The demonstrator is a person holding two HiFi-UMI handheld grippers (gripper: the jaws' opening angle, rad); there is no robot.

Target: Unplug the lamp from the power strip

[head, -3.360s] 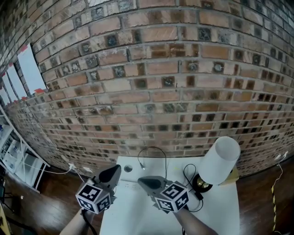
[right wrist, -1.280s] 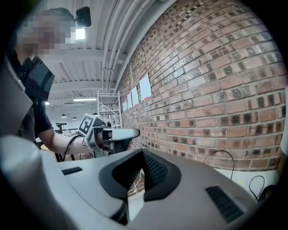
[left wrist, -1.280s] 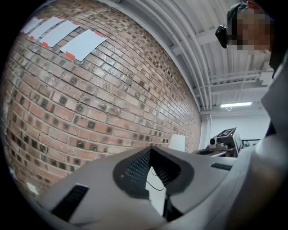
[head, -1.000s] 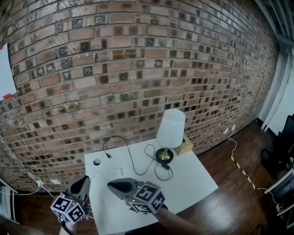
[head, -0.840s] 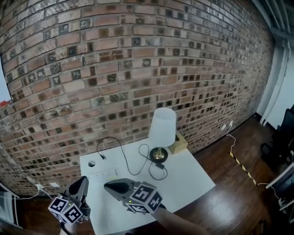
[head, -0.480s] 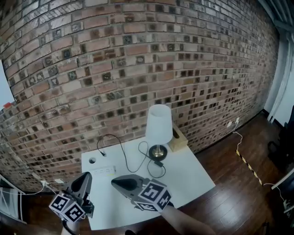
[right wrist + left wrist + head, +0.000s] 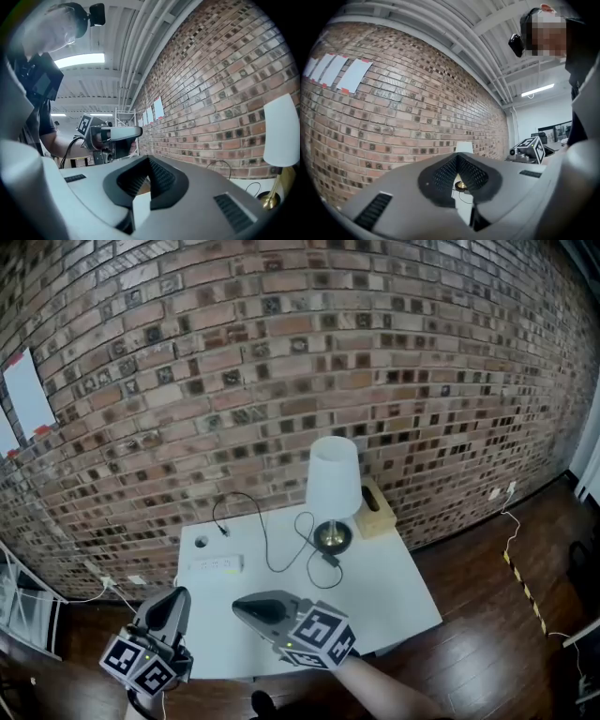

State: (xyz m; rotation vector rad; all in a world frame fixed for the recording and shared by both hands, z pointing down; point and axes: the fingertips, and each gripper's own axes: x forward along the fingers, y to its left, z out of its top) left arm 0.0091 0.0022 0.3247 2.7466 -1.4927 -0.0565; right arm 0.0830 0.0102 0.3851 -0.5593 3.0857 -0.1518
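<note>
The left tool is held low at the near left, off the corner of the white desk. In the left gripper view its jaws are pressed together with nothing between them. It touches nothing on the desk.

Beyond it, near the desk's left edge, lies the flat white plastic power strip. No cord can be seen running into its sockets, though it is too small in the head view to be sure.

Just behind the strip and apart from it, the small black plug rests loose on the desk top. From there the thin black cord arches toward the brick wall and loops back across the desk.

The right tool is held over the desk's near edge, well short of the strip and the plug. Its jaws are closed too, and the right gripper view shows nothing caught in them.

Further right the cord reaches the lamp with the white cylindrical shade and round brass foot. The lamp stands upright near the wall. A tan wooden box sits just to its right.

Judged from how things lie, the unplugging looks done: the plug is out and free on the desk, and neither tool has hold of anything. Nothing seems left to do, except perhaps to confirm that the strip's sockets are bare.
</note>
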